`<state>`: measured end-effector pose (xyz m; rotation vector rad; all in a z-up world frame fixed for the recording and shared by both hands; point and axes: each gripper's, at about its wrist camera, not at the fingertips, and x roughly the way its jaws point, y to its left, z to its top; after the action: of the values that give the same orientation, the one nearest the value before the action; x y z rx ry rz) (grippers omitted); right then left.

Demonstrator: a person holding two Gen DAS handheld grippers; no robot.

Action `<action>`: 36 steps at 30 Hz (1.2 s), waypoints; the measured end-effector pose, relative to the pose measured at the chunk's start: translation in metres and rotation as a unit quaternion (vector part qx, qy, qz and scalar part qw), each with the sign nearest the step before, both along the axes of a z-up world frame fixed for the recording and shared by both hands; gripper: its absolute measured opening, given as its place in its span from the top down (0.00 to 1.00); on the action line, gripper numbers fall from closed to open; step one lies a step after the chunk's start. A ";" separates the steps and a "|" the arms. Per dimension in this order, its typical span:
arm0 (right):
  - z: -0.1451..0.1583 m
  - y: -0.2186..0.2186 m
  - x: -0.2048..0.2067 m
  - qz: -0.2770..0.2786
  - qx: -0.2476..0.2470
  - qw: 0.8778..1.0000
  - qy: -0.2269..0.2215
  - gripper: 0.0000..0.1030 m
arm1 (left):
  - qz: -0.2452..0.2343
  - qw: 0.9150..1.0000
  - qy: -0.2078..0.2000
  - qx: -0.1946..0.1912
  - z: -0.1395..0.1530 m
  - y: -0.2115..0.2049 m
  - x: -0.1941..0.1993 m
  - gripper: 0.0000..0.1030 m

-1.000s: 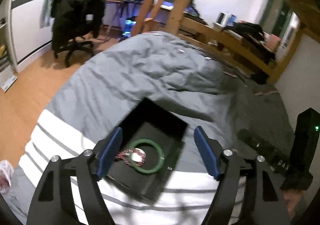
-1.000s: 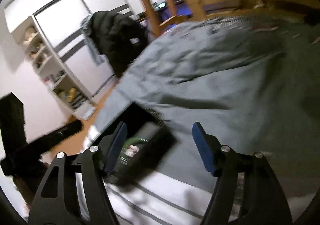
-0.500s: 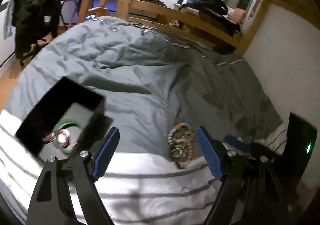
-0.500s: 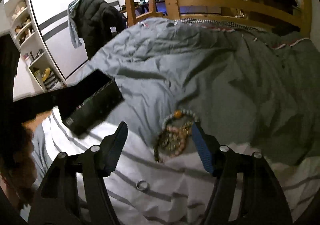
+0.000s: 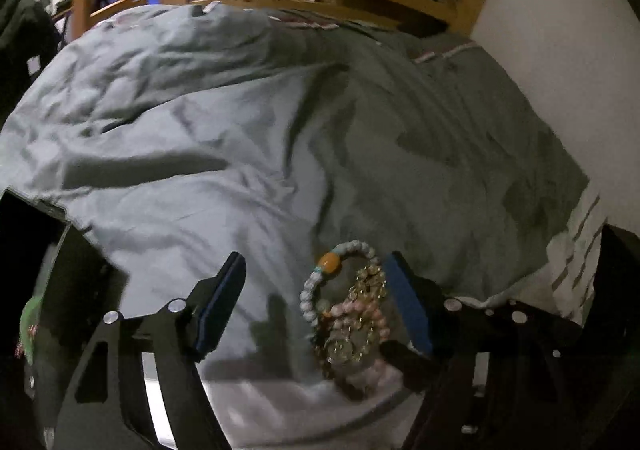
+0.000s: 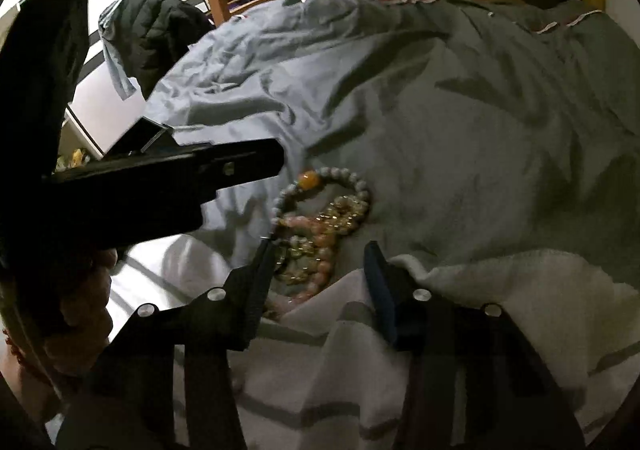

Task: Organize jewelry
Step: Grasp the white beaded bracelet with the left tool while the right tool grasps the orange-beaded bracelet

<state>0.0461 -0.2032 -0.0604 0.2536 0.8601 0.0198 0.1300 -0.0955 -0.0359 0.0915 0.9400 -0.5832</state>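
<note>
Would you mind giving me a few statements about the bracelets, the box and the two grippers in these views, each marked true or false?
1. The pile of bracelets lies on the grey duvet. True.
2. The left gripper is shut on a bracelet. False: its jaws stand open and hold nothing.
3. The white beaded bracelet carries an orange bead. True.
4. The right gripper is open, with the pile just ahead of it. True.
5. The bracelet pile sits inside the black box. False: it lies on the bed, right of the box.
</note>
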 end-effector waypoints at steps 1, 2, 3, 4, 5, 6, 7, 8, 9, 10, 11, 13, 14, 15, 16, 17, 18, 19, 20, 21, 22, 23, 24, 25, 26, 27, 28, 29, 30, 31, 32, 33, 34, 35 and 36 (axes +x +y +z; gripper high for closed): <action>-0.002 0.003 0.003 0.003 -0.008 1.000 0.001 0.55 | -0.003 1.000 -0.001 0.008 -0.005 -0.005 0.003 0.34; -0.006 0.006 0.005 0.004 -0.019 1.000 0.003 0.56 | -0.004 1.000 -0.002 0.015 -0.008 -0.008 0.006 0.40; -0.009 0.007 0.008 0.002 -0.026 1.000 0.006 0.56 | 0.002 1.000 -0.005 0.029 -0.015 -0.011 0.009 0.46; -0.013 0.008 0.011 0.004 -0.028 1.000 0.012 0.56 | 0.007 0.999 -0.002 0.038 -0.021 -0.012 0.013 0.60; -0.016 0.008 0.013 0.006 -0.025 1.000 0.014 0.56 | 0.008 0.999 0.005 0.040 -0.023 -0.012 0.014 0.73; -0.019 0.007 0.015 0.006 -0.026 0.999 0.018 0.58 | 0.011 0.999 0.012 0.043 -0.028 -0.012 0.018 0.76; -0.023 0.007 0.018 0.005 -0.030 0.999 0.026 0.60 | 0.016 0.998 0.013 0.051 -0.031 -0.013 0.020 0.84; -0.026 0.007 0.020 0.005 -0.032 0.999 0.032 0.64 | 0.018 0.998 0.016 0.065 -0.035 -0.014 0.022 0.87; -0.028 0.007 0.022 0.001 -0.039 0.999 0.037 0.70 | 0.017 0.997 0.018 0.069 -0.037 -0.014 0.023 0.88; -0.028 0.007 0.022 0.000 -0.041 0.999 0.035 0.74 | 0.017 0.997 0.019 0.069 -0.039 -0.013 0.024 0.90; -0.027 0.006 0.022 -0.001 -0.043 0.999 0.031 0.81 | 0.016 0.997 0.020 0.069 -0.040 -0.013 0.024 0.91; -0.024 0.002 0.021 -0.012 -0.040 0.999 0.023 0.88 | 0.014 0.997 0.020 0.069 -0.040 -0.013 0.024 0.93; -0.022 -0.001 0.019 -0.017 -0.033 0.999 0.016 0.89 | 0.013 0.997 0.018 0.068 -0.039 -0.012 0.023 0.94; -0.019 -0.004 0.018 -0.022 -0.025 0.999 0.007 0.89 | 0.013 0.998 0.018 0.065 -0.037 -0.011 0.023 0.94; -0.014 -0.008 0.015 -0.030 -0.021 0.999 -0.006 0.89 | 0.013 0.998 0.017 0.062 -0.035 -0.010 0.023 0.95; -0.008 -0.011 0.012 -0.037 -0.016 0.999 -0.020 0.90 | 0.014 0.998 0.017 0.059 -0.034 -0.009 0.022 0.95; -0.005 -0.013 0.010 -0.041 -0.010 0.999 -0.031 0.91 | 0.014 0.998 0.017 0.056 -0.032 -0.008 0.022 0.95; 0.003 -0.017 0.006 -0.049 -0.003 0.998 -0.049 0.92 | 0.014 0.998 0.016 0.055 -0.030 -0.007 0.022 0.95; 0.006 -0.020 0.005 -0.054 -0.002 0.997 -0.057 0.92 | 0.014 0.998 0.016 0.053 -0.028 -0.005 0.021 0.95; 0.009 -0.022 0.004 -0.059 -0.001 0.996 -0.062 0.92 | 0.014 0.999 0.015 0.051 -0.027 -0.006 0.021 0.95; 0.011 -0.025 0.002 -0.062 0.003 0.996 -0.067 0.92 | 0.013 0.999 0.015 0.050 -0.025 -0.005 0.020 0.95; 0.012 -0.028 0.002 -0.064 0.015 0.995 -0.071 0.92 | 0.013 0.999 0.014 0.050 -0.025 -0.005 0.019 0.95; 0.013 -0.030 0.002 -0.064 0.023 0.995 -0.073 0.92 | 0.013 0.999 0.013 0.050 -0.026 -0.006 0.020 0.95; 0.015 -0.033 0.003 -0.066 0.035 0.994 -0.078 0.92 | 0.012 0.999 0.012 0.050 -0.025 -0.006 0.019 0.95; 0.016 -0.035 0.002 -0.069 0.039 0.993 -0.082 0.92 | 0.012 0.999 0.011 0.049 -0.025 -0.005 0.019 0.95; 0.018 -0.037 0.000 -0.072 0.042 0.993 -0.086 0.92 | 0.011 0.999 0.010 0.046 -0.024 -0.005 0.018 0.96; 0.022 -0.040 -0.002 -0.075 0.045 0.992 -0.094 0.92 | 0.010 0.999 0.009 0.044 -0.023 -0.005 0.018 0.97; 0.024 -0.041 -0.003 -0.078 0.046 0.991 -0.099 0.92 | 0.007 0.999 0.007 0.041 -0.020 -0.004 0.017 0.97; 0.027 -0.043 -0.006 -0.081 0.046 0.990 -0.104 0.92 | 0.007 0.999 0.006 0.040 -0.019 -0.004 0.016 0.97; 0.030 -0.045 -0.007 -0.083 0.050 0.989 -0.109 0.92 | 0.007 0.999 0.005 0.037 -0.017 -0.003 0.015 0.97; 0.032 -0.048 -0.008 -0.085 0.052 0.989 -0.111 0.92 | 0.006 0.999 0.005 0.035 -0.017 -0.004 0.015 0.98; 0.032 -0.049 -0.008 -0.089 0.054 0.988 -0.112 0.91 | 0.006 0.999 0.003 0.036 -0.016 -0.003 0.013 0.98; 0.032 -0.052 -0.009 -0.090 0.060 0.988 -0.112 0.91 | 0.007 0.999 0.002 0.037 -0.015 -0.004 0.013 0.98; 0.031 -0.053 -0.009 -0.091 0.065 0.987 -0.112 0.91 | 0.007 0.999 0.003 0.035 -0.015 -0.004 0.013 0.98; 0.031 -0.054 -0.008 -0.093 0.068 0.987 -0.110 0.91 | 0.003 1.000 0.006 0.030 -0.014 -0.003 0.012 0.98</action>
<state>0.0380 -0.2573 -0.0297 0.4499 0.6134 -0.0670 0.1423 -0.0988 -0.0497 0.1390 0.9702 -0.5498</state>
